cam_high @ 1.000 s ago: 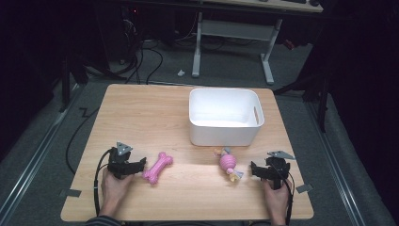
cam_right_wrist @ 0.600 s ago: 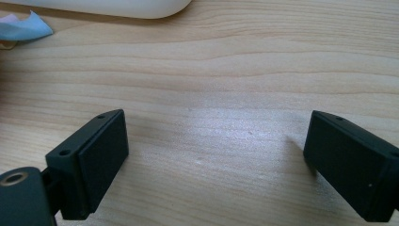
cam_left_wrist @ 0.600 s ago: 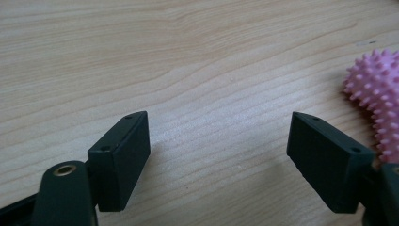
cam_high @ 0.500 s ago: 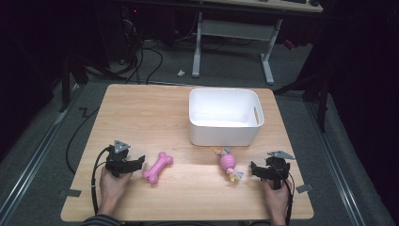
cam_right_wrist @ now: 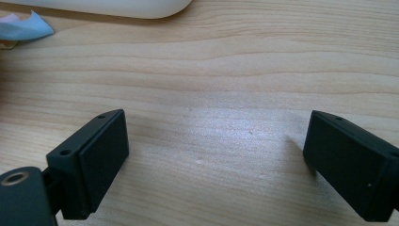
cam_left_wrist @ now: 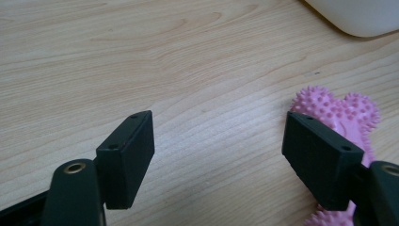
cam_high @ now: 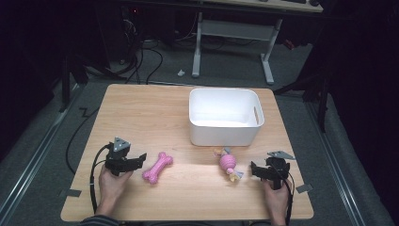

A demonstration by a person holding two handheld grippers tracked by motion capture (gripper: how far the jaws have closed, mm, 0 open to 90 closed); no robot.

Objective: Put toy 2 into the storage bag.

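A pink spiky bone toy [cam_high: 157, 167] lies on the wooden table [cam_high: 141, 113], front left of centre. My left gripper [cam_high: 139, 159] sits just left of it, open, with bare wood between the jaws. In the left gripper view [cam_left_wrist: 219, 155] the bone [cam_left_wrist: 346, 110] lies partly behind the right-hand jaw. A pink ball toy with fabric tails [cam_high: 228, 164] rests in front of the white bin [cam_high: 225, 117]. My right gripper [cam_high: 253, 169] stands open a little to the right of that toy. In the right gripper view [cam_right_wrist: 216, 160] nothing is between the jaws, and a blue fabric tail [cam_right_wrist: 26, 26] shows at top left.
The white bin holds nothing that I can see; its rounded lower edge shows in both gripper views [cam_left_wrist: 357, 16] [cam_right_wrist: 108, 7]. Dark floor, cables and a desk frame [cam_high: 233, 33] lie beyond the far table edge. Tape marks [cam_high: 70, 193] sit near the front corners.
My left gripper has shifted very slightly to the left; the toys, the bin and the right gripper are where they were.
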